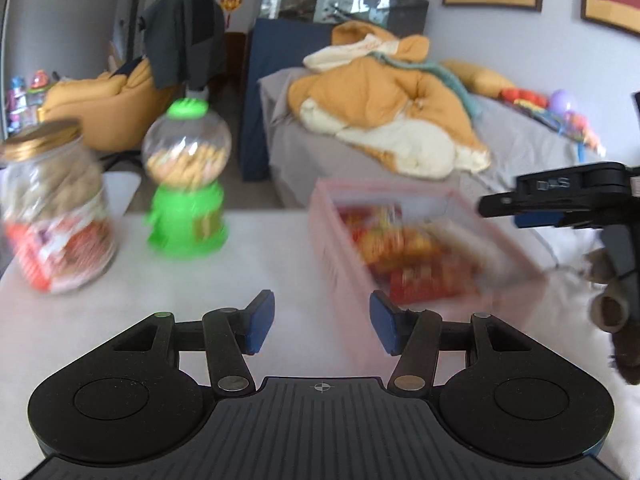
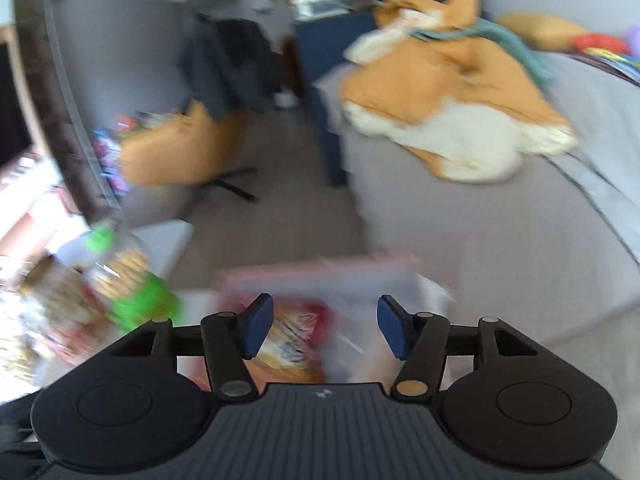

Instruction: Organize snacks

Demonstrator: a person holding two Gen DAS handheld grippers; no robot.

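Note:
A pink basket (image 1: 336, 256) stands on the white table (image 1: 256, 264), holding red and yellow snack packets (image 1: 404, 248). My left gripper (image 1: 322, 326) hovers open over the bare table just left of the basket, nothing between its blue pads. My right gripper (image 2: 325, 330) is open above the basket (image 2: 320, 270), with blurred snack packets (image 2: 292, 340) below its gap and nothing gripped. From the left wrist view, the right gripper (image 1: 560, 200) shows side-on at the right edge, over the basket's far right.
A gold-lidded jar of snacks (image 1: 56, 216) and a green candy dispenser (image 1: 186, 184) stand on the table's left. Behind the table are a grey bed with an orange and cream blanket (image 1: 384, 104) and an orange chair (image 1: 104, 108).

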